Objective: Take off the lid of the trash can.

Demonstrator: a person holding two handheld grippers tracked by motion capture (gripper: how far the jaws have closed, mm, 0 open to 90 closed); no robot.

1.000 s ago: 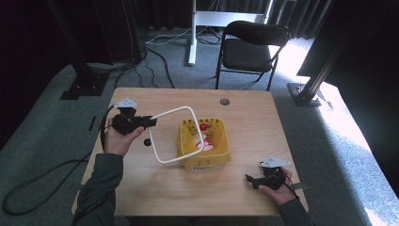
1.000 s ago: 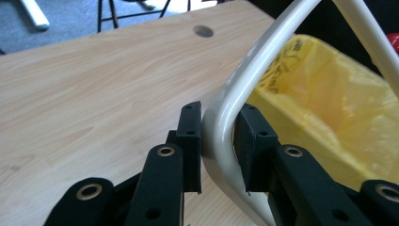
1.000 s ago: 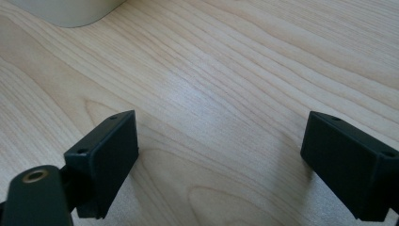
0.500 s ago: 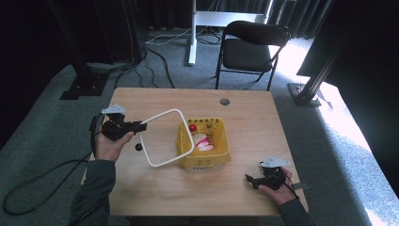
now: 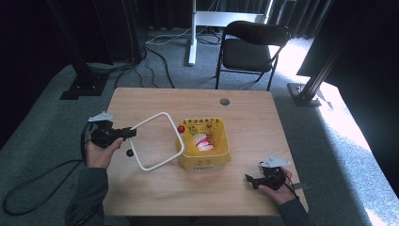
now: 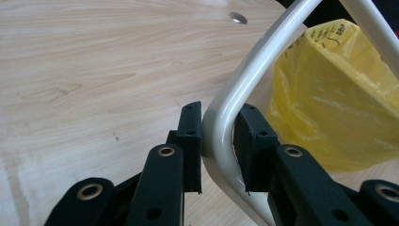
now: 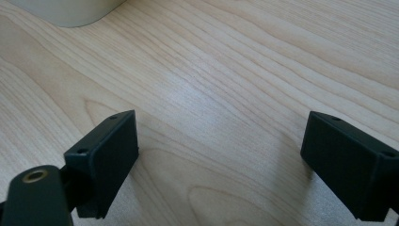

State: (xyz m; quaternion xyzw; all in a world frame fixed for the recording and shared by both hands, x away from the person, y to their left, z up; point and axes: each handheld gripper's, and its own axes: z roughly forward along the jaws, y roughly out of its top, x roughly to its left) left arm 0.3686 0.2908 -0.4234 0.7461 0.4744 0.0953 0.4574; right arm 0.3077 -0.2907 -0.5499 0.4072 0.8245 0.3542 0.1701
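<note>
White tubing is the thing in work: a rounded square frame [image 5: 153, 140] that belongs on the rim of the yellow bin [image 5: 203, 143], which is lined with a yellow bag. The left gripper [image 5: 131, 133] holds this frame at one corner, and in the left gripper view both pads press on the tube [image 6: 221, 136] from its two sides. The frame is tilted, its far side leans at the bin's left edge, near a small red ball [image 5: 180, 129], and its near side is low over the wooden table [image 5: 155, 101].

The step in hand, as I judge it, is to take the frame away from the bin and lay it down. To do it well, the grip should stay firm on the corner, because the long frame can swing around one pinch point. It is better to move slowly and keep the frame away from the bag, so the bin does not tip.

The right gripper [image 5: 252, 179] rests near the front right of the table with its jaws wide apart and nothing between them.
</note>
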